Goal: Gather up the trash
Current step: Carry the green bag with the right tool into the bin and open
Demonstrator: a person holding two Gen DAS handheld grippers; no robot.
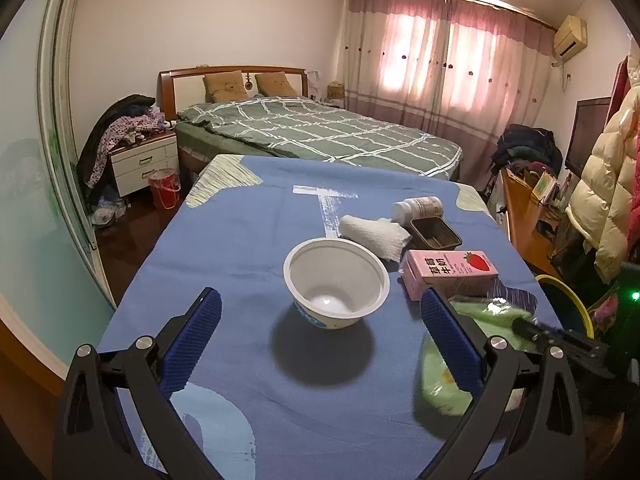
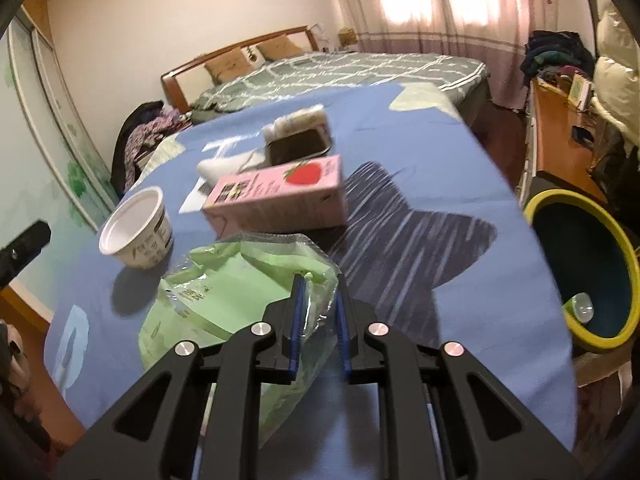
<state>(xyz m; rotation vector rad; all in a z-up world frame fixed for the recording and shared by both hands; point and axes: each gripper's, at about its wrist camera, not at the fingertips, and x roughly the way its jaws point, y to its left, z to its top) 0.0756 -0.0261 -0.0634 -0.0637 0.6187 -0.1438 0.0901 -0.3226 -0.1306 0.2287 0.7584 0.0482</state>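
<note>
Two grippers noted. The right gripper (image 2: 319,312) is pinched on the corner of a green plastic bag (image 2: 224,296) lying at the near table edge, a hold that suits lifting thin film. The left gripper (image 1: 320,320) stands wide apart, empty, framing a white cup (image 1: 336,282). The bin (image 2: 548,208) sits just beyond the table's right edge; the blue cloth (image 2: 460,160) between offers an unobstructed path. A pink milk carton (image 2: 280,196) lies behind the bag.

White bowl (image 1: 336,282) on blue tablecloth (image 1: 224,240), between wide-spread left hand-held gripper (image 1: 320,314) fingers.
</note>
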